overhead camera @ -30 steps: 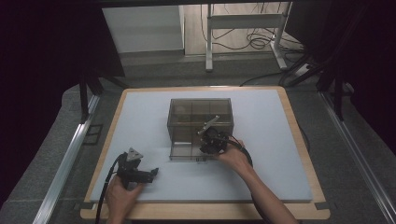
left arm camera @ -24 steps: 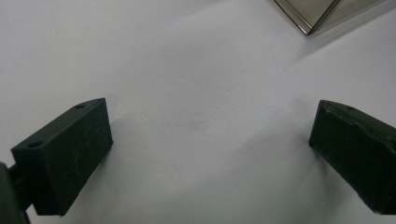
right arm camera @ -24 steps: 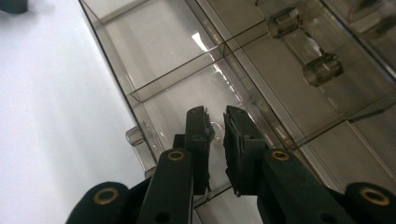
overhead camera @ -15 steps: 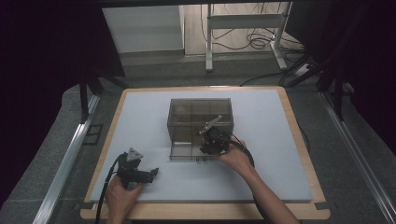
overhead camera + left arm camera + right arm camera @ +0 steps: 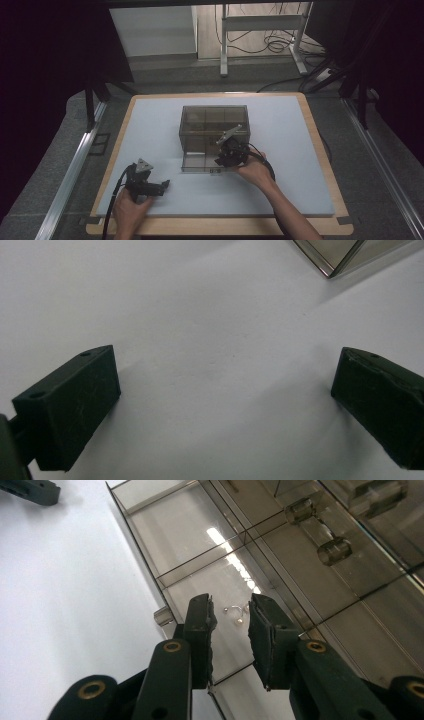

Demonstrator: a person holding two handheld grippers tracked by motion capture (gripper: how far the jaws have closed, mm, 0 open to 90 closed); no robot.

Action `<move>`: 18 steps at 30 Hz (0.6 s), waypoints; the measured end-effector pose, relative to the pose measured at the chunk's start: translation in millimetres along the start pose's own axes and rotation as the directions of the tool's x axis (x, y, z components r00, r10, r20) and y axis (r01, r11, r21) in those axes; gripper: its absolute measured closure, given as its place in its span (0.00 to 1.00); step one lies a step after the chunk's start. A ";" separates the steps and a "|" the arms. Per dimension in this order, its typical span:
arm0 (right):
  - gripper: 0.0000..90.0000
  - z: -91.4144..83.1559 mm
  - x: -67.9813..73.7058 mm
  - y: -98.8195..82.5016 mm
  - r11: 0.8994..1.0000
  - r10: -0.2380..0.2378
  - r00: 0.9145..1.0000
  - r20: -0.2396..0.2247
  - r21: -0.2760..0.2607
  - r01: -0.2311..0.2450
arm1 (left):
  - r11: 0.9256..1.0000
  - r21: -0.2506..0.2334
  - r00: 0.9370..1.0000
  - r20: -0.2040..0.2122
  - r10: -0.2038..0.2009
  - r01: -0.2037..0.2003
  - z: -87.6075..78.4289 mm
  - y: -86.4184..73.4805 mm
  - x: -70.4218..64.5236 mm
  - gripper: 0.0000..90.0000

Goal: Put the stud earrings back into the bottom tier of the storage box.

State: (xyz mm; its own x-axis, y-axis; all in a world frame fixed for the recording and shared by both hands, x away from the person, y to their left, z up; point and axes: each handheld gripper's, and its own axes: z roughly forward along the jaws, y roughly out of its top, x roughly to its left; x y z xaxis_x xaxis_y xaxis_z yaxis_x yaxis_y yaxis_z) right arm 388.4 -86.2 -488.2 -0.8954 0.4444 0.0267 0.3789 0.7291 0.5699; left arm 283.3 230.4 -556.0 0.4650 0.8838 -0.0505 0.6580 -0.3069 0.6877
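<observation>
A smoky clear drawer box (image 5: 214, 120) stands mid-mat with its lower drawer (image 5: 199, 163) pulled out toward me. My right gripper (image 5: 226, 156) hangs over that drawer. In the right gripper view its jaws (image 5: 231, 602) have just been opening and stand a narrow gap apart, pressing on nothing. A small pearl earring (image 5: 239, 621) lies on the floor of a drawer compartment (image 5: 190, 545), just past the fingertips. My left gripper (image 5: 162, 186) rests on the white mat at the front left, wide open (image 5: 225, 375) with only bare mat between its jaws.
The white mat (image 5: 300, 165) lies on a wood-edged board. A corner of the box (image 5: 330, 255) shows at the top of the left gripper view. Two clear knobs (image 5: 334, 550) stick out of the box front. A desk frame and cables (image 5: 270, 45) are beyond the table.
</observation>
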 end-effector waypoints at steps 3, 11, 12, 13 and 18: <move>0.76 -2.3 0.9 -1.2 1.000 -0.004 1.000 0.002 -0.007 0.004 | 1.000 0.000 1.000 0.000 0.000 0.000 0.0 0.0 0.0 0.00; 0.73 -8.6 5.1 -3.3 1.000 -0.016 1.000 0.000 -0.019 0.016 | 1.000 0.000 1.000 0.000 0.001 -0.001 0.0 0.0 0.0 0.00; 0.73 -9.3 5.5 -3.6 1.000 -0.018 1.000 -0.001 -0.021 0.018 | 1.000 0.000 1.000 0.000 0.000 0.000 0.0 0.0 0.0 0.00; 0.72 -10.2 6.1 -3.9 1.000 -0.020 1.000 -0.001 -0.022 0.020 | 1.000 0.000 1.000 -0.001 0.002 -0.002 0.0 0.0 0.1 0.00; 0.70 -13.6 9.2 -5.8 0.999 -0.029 1.000 -0.002 -0.025 0.029 | 1.000 0.000 1.000 -0.001 0.002 -0.002 0.0 0.0 0.1 0.00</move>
State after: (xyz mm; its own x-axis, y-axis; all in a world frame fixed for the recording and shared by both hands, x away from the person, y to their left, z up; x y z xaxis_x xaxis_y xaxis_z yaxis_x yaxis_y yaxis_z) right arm 374.8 -93.5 -480.1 -0.9065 0.4220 0.0114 0.3467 0.7288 0.5904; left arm 283.3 230.5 -556.0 0.4655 0.8837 -0.0488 0.6573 -0.3083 0.6877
